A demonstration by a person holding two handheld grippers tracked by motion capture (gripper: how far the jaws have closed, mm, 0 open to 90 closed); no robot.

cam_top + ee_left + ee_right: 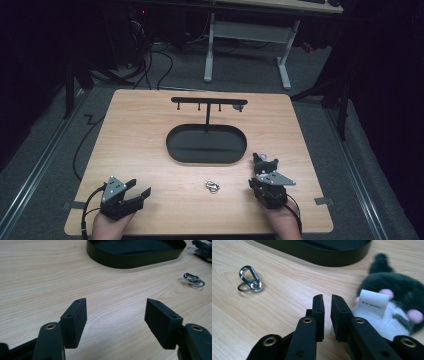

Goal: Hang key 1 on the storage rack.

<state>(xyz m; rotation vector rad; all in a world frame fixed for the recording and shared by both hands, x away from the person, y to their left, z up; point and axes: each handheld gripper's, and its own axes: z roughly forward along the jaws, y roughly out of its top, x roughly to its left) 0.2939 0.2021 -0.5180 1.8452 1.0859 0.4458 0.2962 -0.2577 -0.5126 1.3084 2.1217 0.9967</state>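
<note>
Resting low on the worktop (150, 130), left gripper (116, 315) jaws spread wide, nothing between them. Right gripper (327, 312) jaws nearly pressed together and empty, plush toy (397, 305) just beside them; carabiner keyring (249, 280) lying apart, near black oval tray (206, 157).

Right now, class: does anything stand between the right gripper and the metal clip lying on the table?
Nothing visible does. Bare wood lies between the right gripper, its jaws nearly closed on nothing, and the metal clip. The plush toy sits on its other side, and the black tray lies farther back.
</note>
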